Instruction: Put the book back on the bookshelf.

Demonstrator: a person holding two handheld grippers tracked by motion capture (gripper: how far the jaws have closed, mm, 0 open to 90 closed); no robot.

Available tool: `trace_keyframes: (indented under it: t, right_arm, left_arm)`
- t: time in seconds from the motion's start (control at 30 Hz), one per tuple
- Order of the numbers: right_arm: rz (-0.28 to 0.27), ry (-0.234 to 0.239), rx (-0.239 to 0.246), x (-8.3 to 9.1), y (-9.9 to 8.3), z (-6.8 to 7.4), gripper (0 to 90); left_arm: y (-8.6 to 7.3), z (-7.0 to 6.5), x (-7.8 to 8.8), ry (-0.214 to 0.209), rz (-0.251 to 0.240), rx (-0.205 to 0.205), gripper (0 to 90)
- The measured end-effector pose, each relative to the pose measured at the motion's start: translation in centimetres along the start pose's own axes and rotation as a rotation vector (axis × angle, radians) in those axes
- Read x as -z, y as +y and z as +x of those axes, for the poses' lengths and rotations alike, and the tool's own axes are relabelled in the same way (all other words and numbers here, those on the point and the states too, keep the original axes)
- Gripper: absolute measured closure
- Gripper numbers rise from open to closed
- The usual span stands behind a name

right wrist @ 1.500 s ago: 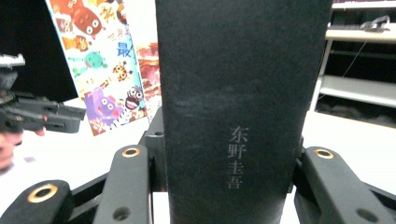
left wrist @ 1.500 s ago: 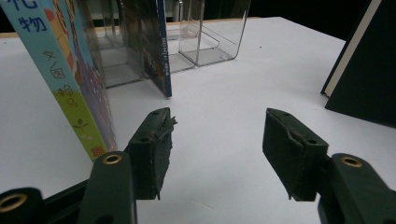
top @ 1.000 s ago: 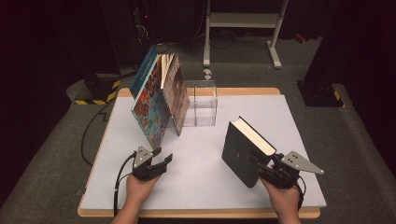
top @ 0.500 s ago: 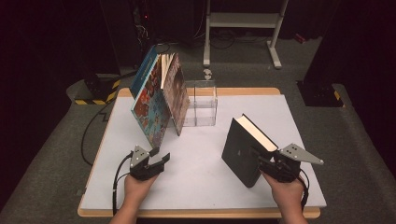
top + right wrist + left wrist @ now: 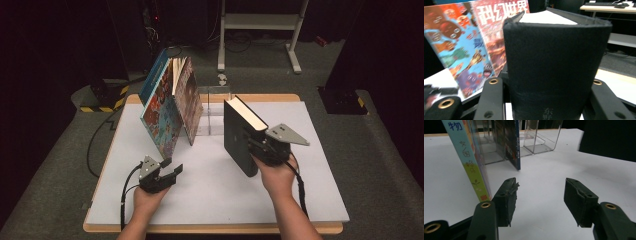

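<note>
white table [image 5: 220,200] in dark room; right gripper [image 5: 260,150] fingers pinch black book [image 5: 240,135]; left gripper [image 5: 167,172] fingers spread.

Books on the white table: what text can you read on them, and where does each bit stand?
"物", "女", "图", "绿" down the pale blue-green spine of the thin picture book.
"科幻世界", upside down, on the red magazine cover.
"东野", faint, low on the spine of the thick black hardback book.
White lettering on the dark blue spine: too blurred to read.
</note>
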State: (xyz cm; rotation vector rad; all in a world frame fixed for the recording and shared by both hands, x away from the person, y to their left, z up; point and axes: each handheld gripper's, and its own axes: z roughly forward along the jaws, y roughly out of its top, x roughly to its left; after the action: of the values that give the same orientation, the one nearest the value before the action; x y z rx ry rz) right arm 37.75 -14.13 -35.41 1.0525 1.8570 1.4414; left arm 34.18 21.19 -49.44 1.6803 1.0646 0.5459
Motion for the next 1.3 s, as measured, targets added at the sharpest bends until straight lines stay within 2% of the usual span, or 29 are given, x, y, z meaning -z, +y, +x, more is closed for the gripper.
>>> trace_keyframes:
  t: [0.17, 0.3, 0.47, 0.6, 0.67, 0.73, 0.97, 1.1, 1.23, 1.3]
  right_arm:
    - [-0.016, -0.040, -0.020, -4.5, 0.7, 0.6, 53.8]
    - [-0.012, -0.085, -0.020, -7.5, 1.0, 0.7, 53.8]
    - [-0.017, -0.122, -0.045, -10.5, 1.5, 0.2, 53.8]
    - [-0.014, -0.149, -0.036, -13.0, 1.9, 0.2, 53.8]
    - [-0.011, -0.165, -0.033, -14.4, 2.0, 0.1, 53.7]
    - [-0.010, -0.178, -0.032, -15.6, 2.1, 0.0, 53.7]
    - [-0.020, -0.212, -0.032, -18.4, 2.0, -0.4, 53.7]
    - [-0.016, -0.210, -0.031, -19.4, 1.9, -0.6, 53.6]
    - [-0.014, -0.229, -0.017, -19.8, 1.6, -0.3, 53.3]
    - [-0.011, -0.223, -0.026, -19.6, 1.4, -0.4, 52.6]
  left_arm:
    - [0.1, 0.3, 0.2, -0.014, -0.010, 0.009, 43.7]
    - [0.3, 0.8, 0.7, -0.021, -0.033, 0.039, 43.7]
    - [0.3, 0.9, 0.7, -0.046, -0.040, 0.057, 43.8]
    - [0.3, 0.6, 0.6, -0.062, -0.046, 0.061, 43.8]
    - [0.4, 0.6, 0.5, -0.074, -0.050, 0.082, 43.8]
    - [0.4, 0.5, 0.4, -0.083, -0.053, 0.081, 43.8]
    - [0.4, 0.6, 0.3, -0.104, -0.044, 0.087, 43.8]
    - [0.3, 0.6, 0.1, -0.114, -0.045, 0.089, 44.0]
    - [0.3, 0.5, 0.1, -0.115, -0.043, 0.087, 44.4]
    - [0.3, 0.5, 0.0, -0.111, -0.043, 0.085, 44.4]
